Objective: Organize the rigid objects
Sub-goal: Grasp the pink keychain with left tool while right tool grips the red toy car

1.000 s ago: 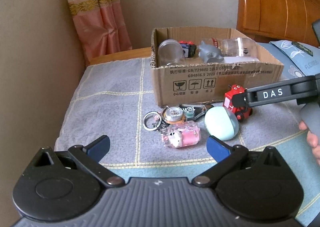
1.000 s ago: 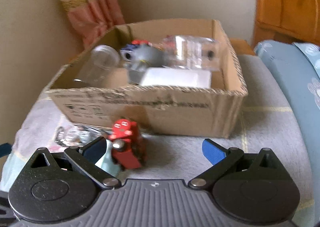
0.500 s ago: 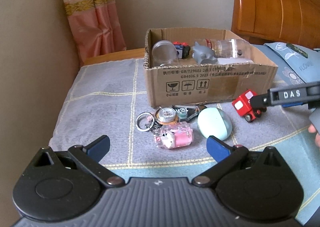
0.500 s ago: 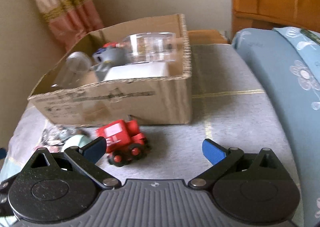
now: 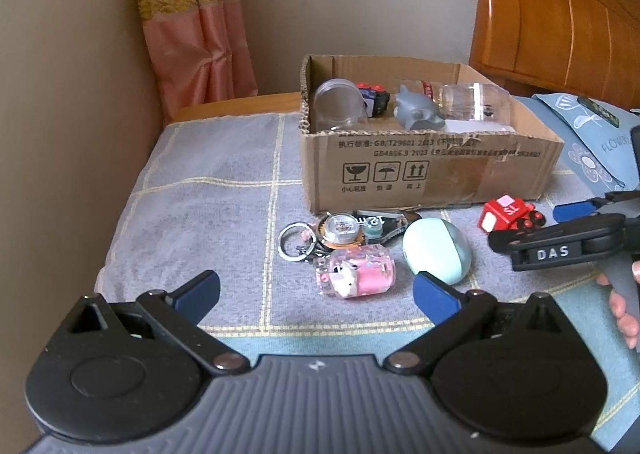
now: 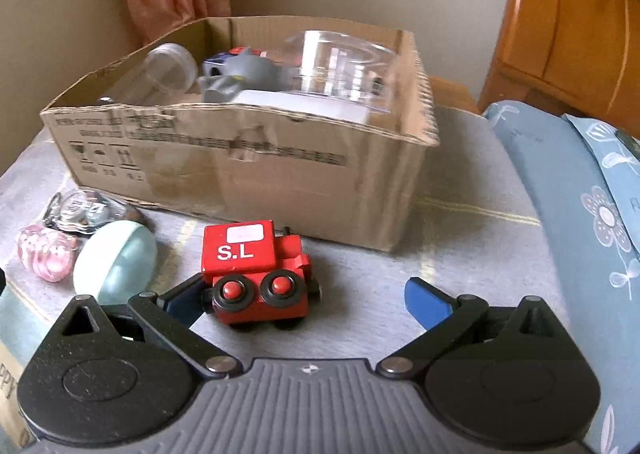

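Left wrist view: the left gripper (image 5: 316, 288) is held wide open and empty, short of the pink keychain (image 5: 355, 271) and mint egg (image 5: 437, 249). The cardboard box (image 5: 424, 170) is seen holding a clear jar, a grey figure and a clear container.

Right wrist view: the right gripper (image 6: 304, 300) is spread wide around the red toy train (image 6: 256, 270), which lies tipped on the cloth. A grasp appears under way; closing and a lift into the box are called for.
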The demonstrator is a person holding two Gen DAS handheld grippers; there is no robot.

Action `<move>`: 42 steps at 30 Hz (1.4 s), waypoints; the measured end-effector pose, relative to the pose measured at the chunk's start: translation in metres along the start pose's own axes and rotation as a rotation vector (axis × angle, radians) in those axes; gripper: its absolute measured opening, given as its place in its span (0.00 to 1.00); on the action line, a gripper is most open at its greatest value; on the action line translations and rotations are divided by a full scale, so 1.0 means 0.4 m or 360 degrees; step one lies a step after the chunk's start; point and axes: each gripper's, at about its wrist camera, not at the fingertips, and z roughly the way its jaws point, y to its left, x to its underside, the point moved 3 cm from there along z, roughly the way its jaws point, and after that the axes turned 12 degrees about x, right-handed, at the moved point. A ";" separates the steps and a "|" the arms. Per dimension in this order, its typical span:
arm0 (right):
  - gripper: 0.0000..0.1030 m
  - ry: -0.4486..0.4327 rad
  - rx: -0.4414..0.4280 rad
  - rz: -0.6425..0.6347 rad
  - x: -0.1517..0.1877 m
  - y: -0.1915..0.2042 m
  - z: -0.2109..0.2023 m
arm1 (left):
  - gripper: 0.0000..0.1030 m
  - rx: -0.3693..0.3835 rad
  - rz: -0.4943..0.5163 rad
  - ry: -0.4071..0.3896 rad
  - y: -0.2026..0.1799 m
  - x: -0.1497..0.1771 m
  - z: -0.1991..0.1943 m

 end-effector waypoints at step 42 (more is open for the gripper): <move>1.00 -0.0191 -0.0071 -0.0035 0.026 -0.022 -0.001 | 0.62 0.0228 0.0165 -0.0017 0.012 0.023 0.112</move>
